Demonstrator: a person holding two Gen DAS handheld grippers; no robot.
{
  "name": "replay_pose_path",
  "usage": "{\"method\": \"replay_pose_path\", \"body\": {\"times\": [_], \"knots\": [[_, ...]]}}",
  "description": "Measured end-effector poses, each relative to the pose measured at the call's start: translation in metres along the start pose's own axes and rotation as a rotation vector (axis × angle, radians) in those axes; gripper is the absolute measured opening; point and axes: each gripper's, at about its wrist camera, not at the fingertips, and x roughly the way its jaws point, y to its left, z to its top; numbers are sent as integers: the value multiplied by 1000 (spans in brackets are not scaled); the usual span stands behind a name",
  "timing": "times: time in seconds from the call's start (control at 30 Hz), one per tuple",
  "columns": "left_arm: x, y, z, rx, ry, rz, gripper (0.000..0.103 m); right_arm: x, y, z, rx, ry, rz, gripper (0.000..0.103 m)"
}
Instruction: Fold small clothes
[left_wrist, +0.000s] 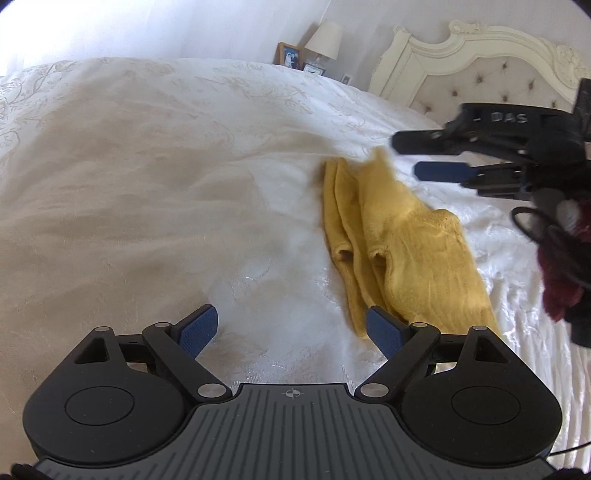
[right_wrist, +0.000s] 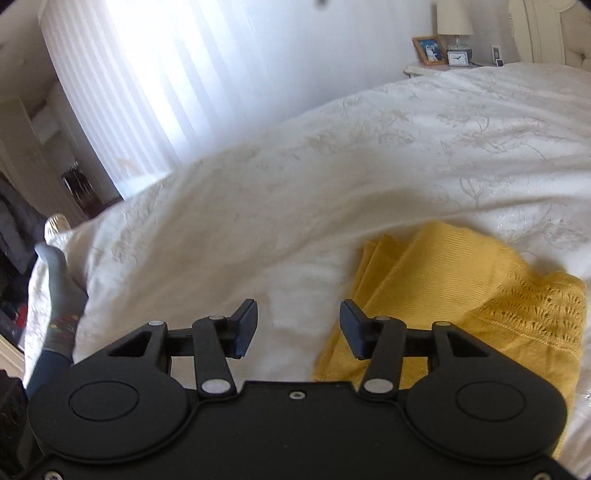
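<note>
the yellow knit garment (left_wrist: 402, 251) is lying folded in layers on the white bedspread (left_wrist: 147, 184), lacy hem showing, one corner blurred. the left gripper (left_wrist: 291, 330) is hovering with jaws wide apart, empty. the right gripper (right_wrist: 297, 328) is standing parted, nothing between its pads.

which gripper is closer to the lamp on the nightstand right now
Right. In the left wrist view the right gripper hangs above the far end of the yellow garment, towards the lamp. The left gripper sits at the garment's near end, farther back.
</note>
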Motion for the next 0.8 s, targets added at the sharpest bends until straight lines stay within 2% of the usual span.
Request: {"method": "replay_pose_path", "body": {"times": [0.07, 0.17, 0.37, 0.57, 0.67, 0.8], "knots": [[0, 0, 1, 2, 1, 2, 87, -14, -12, 2, 31, -39, -18, 57], [-1, -1, 4, 5, -2, 5, 87, -29, -35, -4, 67, -57, -93, 58], [3, -11, 15, 30, 5, 11, 87, -52, -59, -42, 73, -51, -176, 59], [7, -29, 40, 75, 3, -1, 87, -63, -23, -87, -122, -57, -145, 59], [17, -36, 58, 62, 25, -36, 87, -63, 4, -104, -269, -77, -117, 59], [40, -39, 80, 7, 91, -123, 87, -54, 36, -124, -492, -86, -104, 57]]}}
